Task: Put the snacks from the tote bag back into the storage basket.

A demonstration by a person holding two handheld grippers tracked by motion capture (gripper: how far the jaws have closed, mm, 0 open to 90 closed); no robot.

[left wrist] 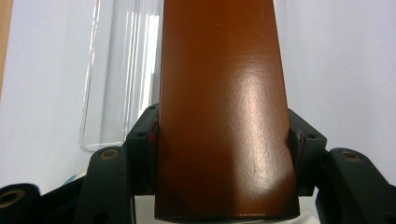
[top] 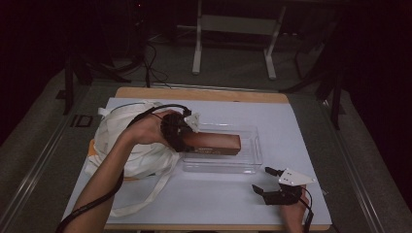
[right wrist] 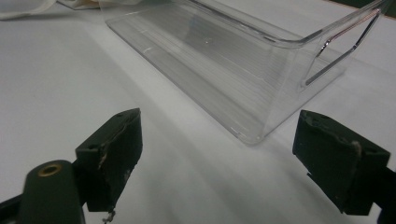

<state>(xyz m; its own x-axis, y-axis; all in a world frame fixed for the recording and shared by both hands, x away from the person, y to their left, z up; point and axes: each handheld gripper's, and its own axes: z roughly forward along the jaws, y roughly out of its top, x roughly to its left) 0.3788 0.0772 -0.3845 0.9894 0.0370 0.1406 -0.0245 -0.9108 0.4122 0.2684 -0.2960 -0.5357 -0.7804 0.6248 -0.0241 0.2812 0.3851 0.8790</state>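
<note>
Brown box held over a clear tray, right gripper idle.
At centre left, beside a white cloth bag (top: 131,145), the left gripper (top: 180,133) has its fingers (left wrist: 142,149) clamped on a brown box (top: 214,144) above the clear plastic tray (top: 252,162); at lower right, the right gripper (top: 266,180) rests on the white tabletop (top: 291,131), fingers (right wrist: 116,149) spread wide.

A white cloth bag (top: 131,141) lies beside a clear bin (top: 243,162).
</note>
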